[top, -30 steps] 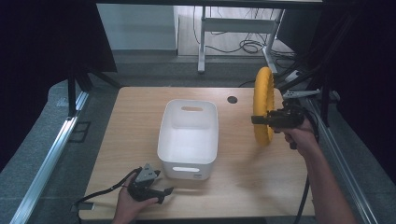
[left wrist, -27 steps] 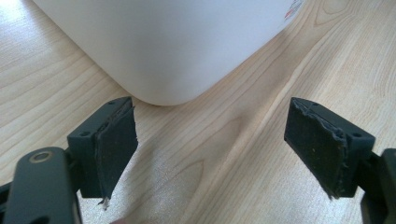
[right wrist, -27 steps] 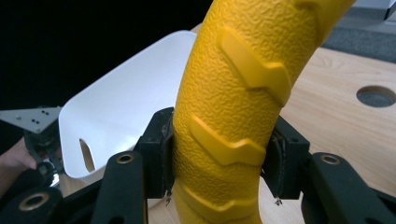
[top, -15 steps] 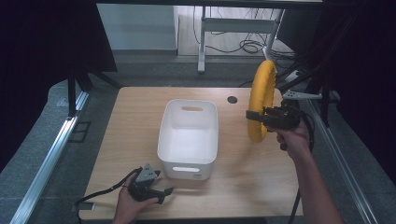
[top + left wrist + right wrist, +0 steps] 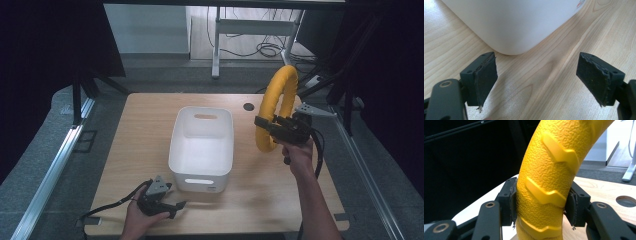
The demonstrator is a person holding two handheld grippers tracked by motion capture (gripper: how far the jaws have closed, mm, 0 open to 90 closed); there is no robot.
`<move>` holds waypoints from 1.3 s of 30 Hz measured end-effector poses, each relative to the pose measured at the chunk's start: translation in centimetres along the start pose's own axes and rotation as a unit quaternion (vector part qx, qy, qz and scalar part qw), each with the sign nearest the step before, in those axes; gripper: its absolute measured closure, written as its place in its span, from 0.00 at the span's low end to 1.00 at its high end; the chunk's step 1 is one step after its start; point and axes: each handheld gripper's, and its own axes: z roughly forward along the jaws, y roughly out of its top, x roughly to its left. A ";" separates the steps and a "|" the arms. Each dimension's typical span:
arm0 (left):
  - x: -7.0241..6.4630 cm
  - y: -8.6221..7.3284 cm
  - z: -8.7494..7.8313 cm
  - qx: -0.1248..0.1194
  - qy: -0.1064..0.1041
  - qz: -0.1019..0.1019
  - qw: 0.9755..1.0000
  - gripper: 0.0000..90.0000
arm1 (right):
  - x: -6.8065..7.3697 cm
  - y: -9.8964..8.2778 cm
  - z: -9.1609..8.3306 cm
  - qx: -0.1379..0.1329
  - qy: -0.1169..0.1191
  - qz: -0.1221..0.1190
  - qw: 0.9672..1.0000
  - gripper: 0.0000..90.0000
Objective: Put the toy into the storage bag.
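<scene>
**Yellow ring up in the air, drifting toward the bin**

Over on the right, the right gripper (image 5: 263, 123) has the yellow ring (image 5: 274, 107) clamped tight, and compared with a second ago it has carried it leftward, closer to the white bin (image 5: 202, 147). The ring was hanging out by the table's right edge; now it stands upright on edge above the wooden table (image 5: 140, 135), just to the right of the bin, still outside it. The right hand (image 5: 296, 152) has come in with it.

Close up in the right gripper view, both black jaws press flat against opposite sides of the ring (image 5: 549, 180), no gap showing. The surface is bright yellow, pebbled all over, with raised zigzag ridges crossing the band at intervals. A round hole in the tabletop (image 5: 626, 201) sits off to the right.

Down at the near edge, the left gripper (image 5: 172, 206) hasn't budged: it rests by the bin's front left corner, jaws spread wide with nothing between them but bare wood, the bin's rounded corner (image 5: 514, 25) just ahead.
</scene>
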 end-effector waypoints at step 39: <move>0.0 -0.1 0.4 0.013 0.002 -0.003 1.000 0.19 | 6.7 -1.1 1.6 -0.132 -0.042 -0.031 0.990 0.55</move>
